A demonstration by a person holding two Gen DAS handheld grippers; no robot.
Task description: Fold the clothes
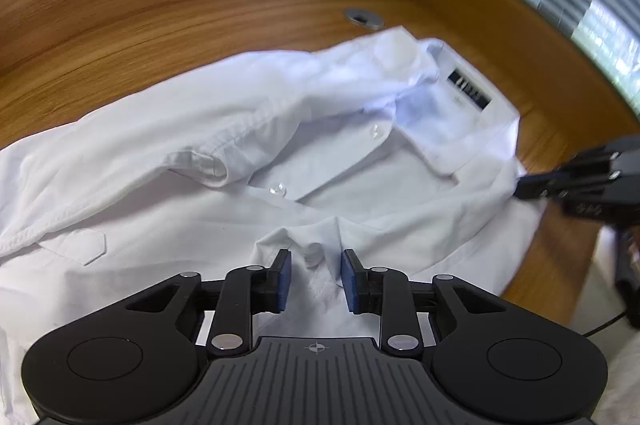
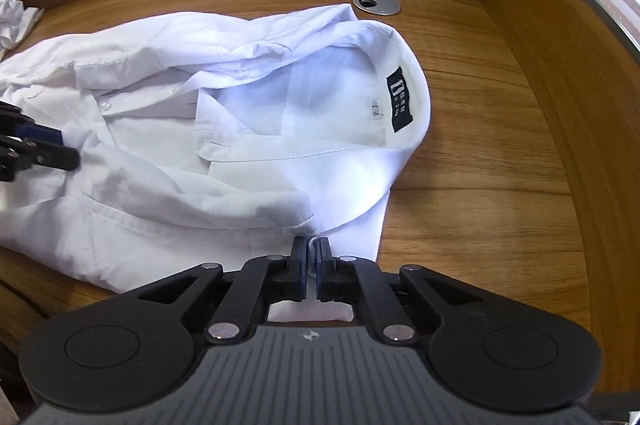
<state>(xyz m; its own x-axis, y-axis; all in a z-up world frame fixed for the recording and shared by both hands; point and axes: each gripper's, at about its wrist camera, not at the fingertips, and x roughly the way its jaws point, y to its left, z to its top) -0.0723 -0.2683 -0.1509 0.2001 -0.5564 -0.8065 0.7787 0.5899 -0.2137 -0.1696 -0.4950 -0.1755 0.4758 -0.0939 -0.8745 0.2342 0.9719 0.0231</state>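
A white button-up shirt (image 1: 224, 161) lies crumpled on the wooden desk (image 1: 160, 17), collar with a black label (image 1: 469, 88) toward the far right. My left gripper (image 1: 315, 275) is open, its blue pads either side of a raised fold of the shirt's front near a button. My right gripper (image 2: 311, 267) is shut on the shirt's near edge (image 2: 280, 145), below the collar and label (image 2: 400, 99). The right gripper also shows at the right edge of the left wrist view (image 1: 576, 181), and the left gripper at the left edge of the right wrist view (image 2: 36, 145).
A round metal cable grommet (image 1: 364, 17) sits in the desk behind the shirt, also in the right wrist view (image 2: 376, 3). Wooden partition walls (image 2: 560, 105) rise at the back and right. Another white crumpled cloth (image 2: 16, 17) lies far left.
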